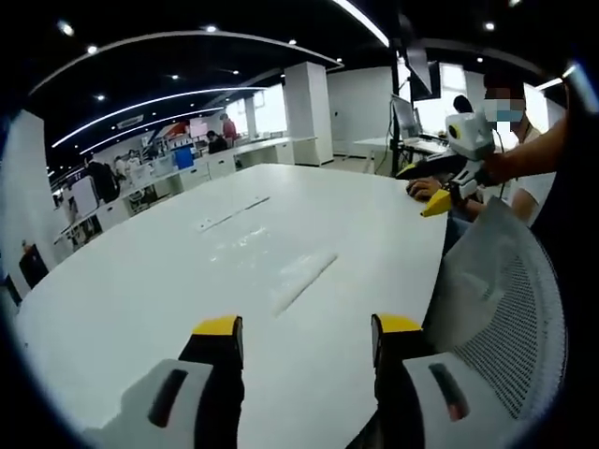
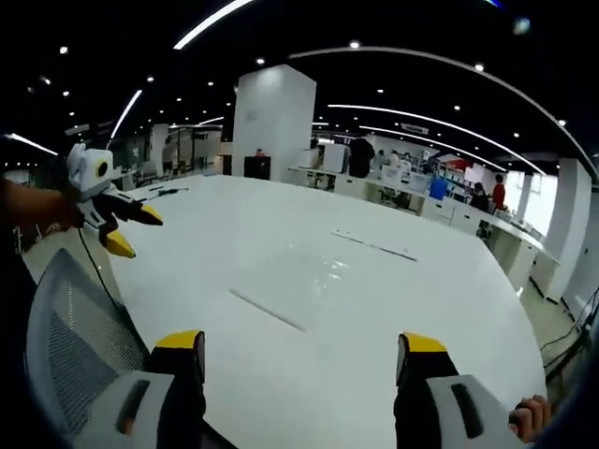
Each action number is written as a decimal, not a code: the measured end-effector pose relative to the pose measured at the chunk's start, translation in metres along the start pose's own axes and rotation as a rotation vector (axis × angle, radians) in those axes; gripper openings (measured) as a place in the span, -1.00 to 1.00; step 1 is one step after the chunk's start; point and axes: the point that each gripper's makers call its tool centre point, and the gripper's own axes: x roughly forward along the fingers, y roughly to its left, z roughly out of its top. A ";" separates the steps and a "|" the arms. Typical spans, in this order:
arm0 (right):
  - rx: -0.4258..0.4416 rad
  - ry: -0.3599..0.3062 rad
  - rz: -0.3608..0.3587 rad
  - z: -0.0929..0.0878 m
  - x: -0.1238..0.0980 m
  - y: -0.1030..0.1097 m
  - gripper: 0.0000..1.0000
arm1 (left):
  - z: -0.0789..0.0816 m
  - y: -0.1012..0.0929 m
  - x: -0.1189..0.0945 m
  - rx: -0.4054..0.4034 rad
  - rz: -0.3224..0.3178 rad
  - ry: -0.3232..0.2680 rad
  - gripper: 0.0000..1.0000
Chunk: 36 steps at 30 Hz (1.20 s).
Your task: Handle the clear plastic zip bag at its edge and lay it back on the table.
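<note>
The clear plastic zip bag (image 1: 271,262) lies flat on the white table (image 1: 140,299), hard to make out; its zip edge shows as a pale strip. My left gripper (image 1: 307,327) hovers open over the table's near edge, short of the bag, nothing between its jaws. The right gripper (image 1: 421,190) comes in from the right, held in a hand, its yellow tips apart. In the right gripper view the bag (image 2: 299,276) lies ahead of my open right gripper (image 2: 299,344). The left gripper (image 2: 136,231) hangs at the left above the table's edge, its jaws spread.
A second thin clear strip (image 1: 232,214) (image 2: 372,246) lies farther along the table. A grey mesh chair back (image 1: 505,309) (image 2: 65,327) stands against the table's edge. Desks, pillars and several people fill the office behind.
</note>
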 end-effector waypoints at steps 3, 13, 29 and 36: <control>0.000 -0.009 0.006 -0.009 -0.008 0.003 0.78 | -0.006 -0.004 -0.001 -0.008 -0.006 0.002 0.18; 0.009 -0.013 0.026 -0.026 -0.017 0.017 0.94 | -0.011 -0.015 -0.007 -0.023 0.009 -0.020 0.40; 0.021 -0.017 0.033 -0.029 -0.018 0.023 0.99 | -0.009 -0.014 -0.012 -0.051 0.028 -0.034 0.75; 0.015 -0.016 0.045 -0.030 -0.016 0.026 0.99 | -0.007 -0.014 -0.013 -0.059 0.037 -0.046 0.96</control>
